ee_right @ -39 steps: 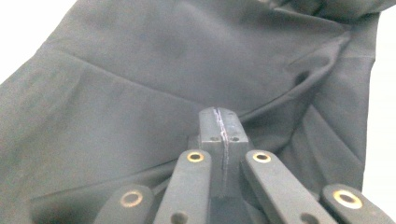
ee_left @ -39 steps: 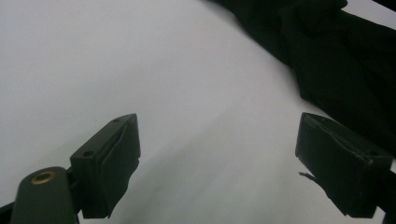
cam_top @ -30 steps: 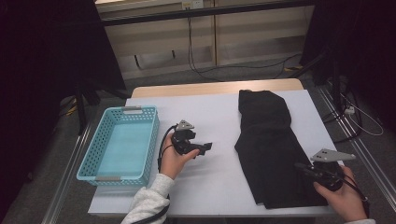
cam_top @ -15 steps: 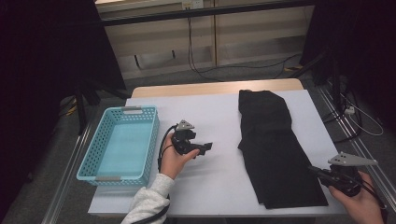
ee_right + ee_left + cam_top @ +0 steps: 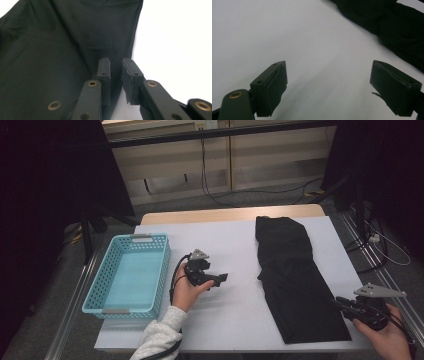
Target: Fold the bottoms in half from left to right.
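White surface (image 5: 235, 320) carries black garment (image 5: 295, 285) on its right half, teal basket (image 5: 131, 272) left. Right claw (image 5: 115, 75) at garment's near right edge, jaws just been opening, narrow gap, no cloth pinched. Left claw (image 5: 328, 87) spread wide over bare surface.

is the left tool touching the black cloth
Apart. In the high view the left tool sits over bare white table, well short of the black cloth. The left gripper view shows its jaws wide open with nothing between them.
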### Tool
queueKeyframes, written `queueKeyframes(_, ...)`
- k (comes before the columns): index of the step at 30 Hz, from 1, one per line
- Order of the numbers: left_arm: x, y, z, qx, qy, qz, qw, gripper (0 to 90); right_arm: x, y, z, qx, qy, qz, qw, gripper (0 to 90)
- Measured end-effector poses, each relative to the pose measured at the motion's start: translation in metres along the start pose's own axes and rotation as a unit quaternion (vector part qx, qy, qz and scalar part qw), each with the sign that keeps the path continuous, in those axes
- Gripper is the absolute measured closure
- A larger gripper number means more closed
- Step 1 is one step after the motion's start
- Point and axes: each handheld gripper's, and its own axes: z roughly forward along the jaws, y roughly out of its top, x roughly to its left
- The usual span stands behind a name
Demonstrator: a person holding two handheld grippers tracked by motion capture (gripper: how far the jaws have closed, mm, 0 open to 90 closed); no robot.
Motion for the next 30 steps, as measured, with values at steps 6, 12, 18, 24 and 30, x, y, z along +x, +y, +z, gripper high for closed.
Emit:
queueKeyframes(6, -0.001, 0.000, 0.001, 0.004, -0.001, 0.000, 1.0000, 14.3, -0.001, 0.006, 0.012, 0.014, -0.005, 0.008, 0.9999, 77.0)
queueKeyframes(12, 0.001, -0.001, 0.000, 0.004, 0.001, 0.002, 1.0000, 14.3, -0.001, 0.006, 0.019, 0.025, 0.006, 0.009, 0.9996, 89.8)
queueKeyframes(18, 0.000, -0.001, -0.002, 0.000, 0.000, -0.001, 1.0000, 14.3, -0.002, 0.006, 0.011, 0.029, 0.005, -0.007, 0.9995, 90.0)
queueKeyframes(24, 0.001, -0.001, -0.002, 0.001, 0.002, -0.002, 1.0000, 14.3, -0.002, 0.003, 0.007, 0.024, 0.001, -0.011, 0.9996, 84.6)
queueKeyframes(30, 0.001, -0.001, -0.001, 0.003, 0.004, 0.001, 1.0000, 14.2, 0.009, 0.013, 0.008, 0.000, -0.004, -0.016, 0.9999, 59.5)
